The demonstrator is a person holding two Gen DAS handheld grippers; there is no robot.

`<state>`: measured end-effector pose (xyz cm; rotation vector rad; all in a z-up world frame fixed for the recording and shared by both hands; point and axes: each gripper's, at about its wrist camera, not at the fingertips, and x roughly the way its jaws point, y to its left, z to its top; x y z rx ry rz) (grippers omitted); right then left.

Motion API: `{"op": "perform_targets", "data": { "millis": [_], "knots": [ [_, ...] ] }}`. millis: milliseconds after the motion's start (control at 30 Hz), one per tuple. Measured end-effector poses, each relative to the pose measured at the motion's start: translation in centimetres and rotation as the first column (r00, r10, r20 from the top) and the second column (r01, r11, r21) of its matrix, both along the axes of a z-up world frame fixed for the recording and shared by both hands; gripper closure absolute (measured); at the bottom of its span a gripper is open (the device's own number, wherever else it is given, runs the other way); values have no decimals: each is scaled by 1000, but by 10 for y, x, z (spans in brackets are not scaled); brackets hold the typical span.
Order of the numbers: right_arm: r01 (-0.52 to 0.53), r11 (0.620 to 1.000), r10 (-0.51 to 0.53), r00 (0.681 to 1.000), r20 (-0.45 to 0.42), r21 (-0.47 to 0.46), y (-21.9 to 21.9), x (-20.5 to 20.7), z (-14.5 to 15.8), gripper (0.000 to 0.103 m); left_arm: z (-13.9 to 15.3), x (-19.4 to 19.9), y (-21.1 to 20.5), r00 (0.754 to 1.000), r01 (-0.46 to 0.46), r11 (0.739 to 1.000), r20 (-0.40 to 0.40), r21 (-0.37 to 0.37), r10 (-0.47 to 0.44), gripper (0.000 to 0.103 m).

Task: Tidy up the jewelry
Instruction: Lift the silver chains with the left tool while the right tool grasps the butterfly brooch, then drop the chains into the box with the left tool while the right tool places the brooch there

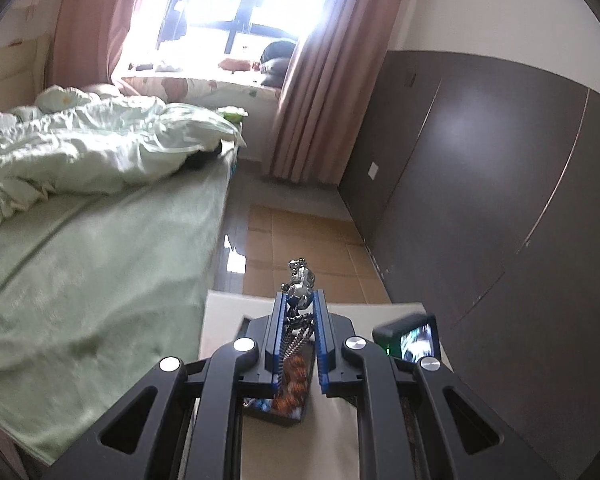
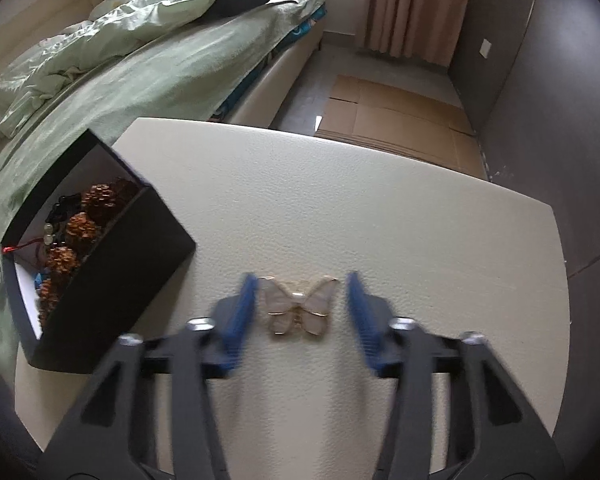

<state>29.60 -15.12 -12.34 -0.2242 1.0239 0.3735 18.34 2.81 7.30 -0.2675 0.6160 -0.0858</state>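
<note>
My left gripper (image 1: 300, 298) is shut on a silver chain with a metal charm (image 1: 299, 280), which it holds in the air above a black jewelry box (image 1: 278, 410) with brown beads inside. In the right wrist view the black box (image 2: 112, 280) stands open at the left of the white table (image 2: 420, 208), holding brown bead strings and small pieces. A white butterfly brooch with a gold rim (image 2: 298, 304) lies flat on the table. My right gripper (image 2: 302, 300) is open, with one blue finger on each side of the brooch and not touching it.
A bed with green sheets and a rumpled quilt (image 2: 100, 40) runs along the left, close behind the box. Flattened cardboard (image 2: 396, 112) lies on the floor beyond the table. A dark wall panel (image 1: 500, 200) is on the right. The right gripper's camera (image 1: 414, 340) shows in the left view.
</note>
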Motion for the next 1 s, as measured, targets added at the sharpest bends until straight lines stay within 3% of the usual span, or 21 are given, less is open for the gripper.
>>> {"op": "perform_targets", "data": {
  "millis": [167, 300, 500, 800, 833, 933, 1000],
  "knots": [
    [-2, 1000, 2, 1000, 4, 5, 2, -6, 11, 61, 17, 9, 3, 1000, 1, 1000, 15, 11, -1, 92],
    [9, 999, -11, 999, 38, 50, -2, -12, 32, 61, 12, 18, -1, 1000, 10, 1000, 6, 11, -10, 92],
    [21, 995, -28, 997, 75, 97, -9, -23, 58, 61, -21, 40, -1, 999, 1, 1000, -45, -27, -3, 92],
    [50, 988, -65, 993, 98, 145, -17, -31, 75, 61, -85, 59, 2, 988, 7, 993, -152, -115, -25, 91],
    [52, 986, -68, 992, 102, 157, -17, -32, 77, 61, -93, 61, 5, 985, 4, 992, -170, -126, -26, 90],
    [47, 980, -72, 990, 123, 195, -17, -34, 85, 61, -101, 61, 12, 982, -11, 989, -188, -147, -17, 70],
    [42, 975, -72, 989, 131, 220, -16, -36, 90, 61, -96, 57, 19, 987, -25, 989, -162, -146, 1, 67]
  ]
}}
